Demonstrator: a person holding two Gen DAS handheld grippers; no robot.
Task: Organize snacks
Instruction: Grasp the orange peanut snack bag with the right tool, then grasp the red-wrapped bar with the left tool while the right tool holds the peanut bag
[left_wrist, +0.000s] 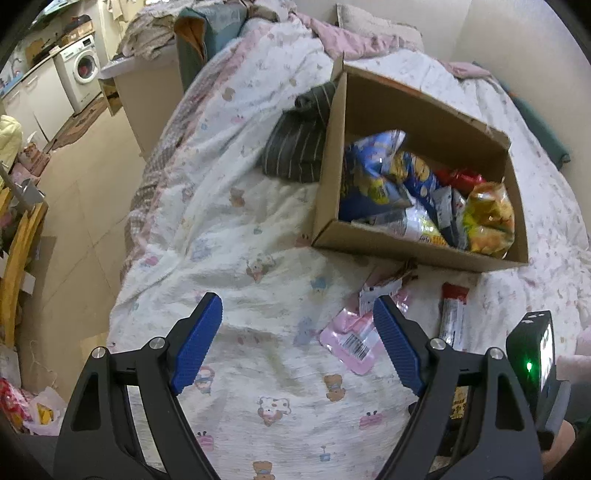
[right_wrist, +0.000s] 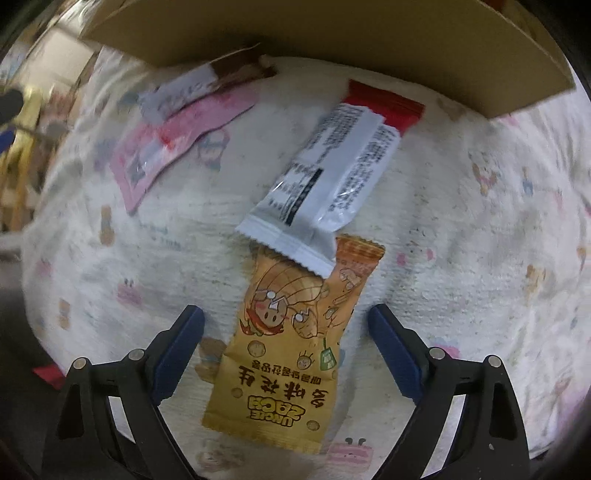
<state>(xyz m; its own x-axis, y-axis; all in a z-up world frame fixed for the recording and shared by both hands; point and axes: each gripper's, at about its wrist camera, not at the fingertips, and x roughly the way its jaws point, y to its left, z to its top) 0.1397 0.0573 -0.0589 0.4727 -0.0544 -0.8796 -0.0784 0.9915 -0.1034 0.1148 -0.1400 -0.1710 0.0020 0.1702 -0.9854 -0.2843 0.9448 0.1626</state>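
1 orange peanut pkt (right_wrist: 291, 343): light, crinkly, slippery; pinch mid-body; right gripper (right_wrist: 286, 325) apart astride it, left gripper (left_wrist: 297, 325) apart, empty

a washing machine (left_wrist: 85, 68) stands beyond the striped dark cloth (left_wrist: 297, 147).

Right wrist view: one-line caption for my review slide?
Open right gripper straddles an orange peanut snack packet on the bedspread, its top under a red-and-white wrapper.

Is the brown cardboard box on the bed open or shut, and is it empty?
Open and not empty. The brown cardboard box has no lid over it, and colourful snack bags lie inside.
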